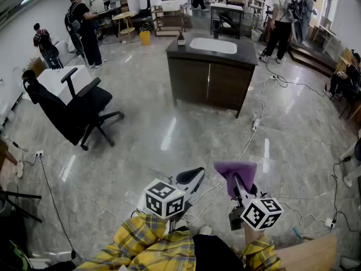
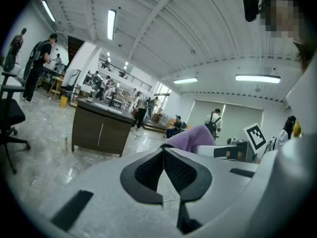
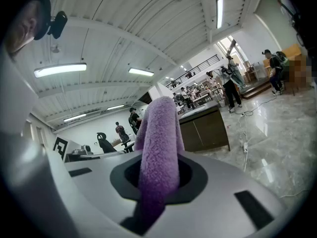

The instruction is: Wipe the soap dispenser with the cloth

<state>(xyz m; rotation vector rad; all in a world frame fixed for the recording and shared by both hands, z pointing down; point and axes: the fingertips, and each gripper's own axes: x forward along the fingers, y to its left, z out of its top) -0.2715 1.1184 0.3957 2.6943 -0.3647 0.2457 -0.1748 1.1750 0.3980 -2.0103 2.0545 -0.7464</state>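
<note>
The purple cloth [image 1: 236, 175] hangs at about 5 o'clock in the head view, pinched in the right gripper [image 1: 237, 186]. In the right gripper view the cloth [image 3: 159, 148] fills the slot between the jaws, which are closed tight on it, and it stands up past the tips as a thick folded roll.

Just beside it, toward 9 o'clock, the left gripper [image 1: 194, 174] is held at the same height. Its own view shows the left gripper [image 2: 163, 151] with its dark pads meeting at the tips and nothing between them. From there the cloth [image 2: 190, 135] shows at about 1 o'clock. Each gripper carries a marker cube [image 1: 164, 199] near the yellow plaid sleeves [image 1: 148, 243] at the bottom edge.

Well apart from both, at 12 o'clock across the glossy grey floor [image 1: 169, 134], stands a dark wooden counter [image 1: 210, 79] with a white basin [image 1: 213, 45] set in its top. A small dark object [image 1: 181, 38] stands on the counter's 9 o'clock edge, too small for us to identify.

A black office chair [image 1: 76, 109] sits at 10 o'clock, and a white cable [image 1: 260, 113] runs over the floor at 2 o'clock. Several people [image 1: 84, 30] stand farther back among the tables.
</note>
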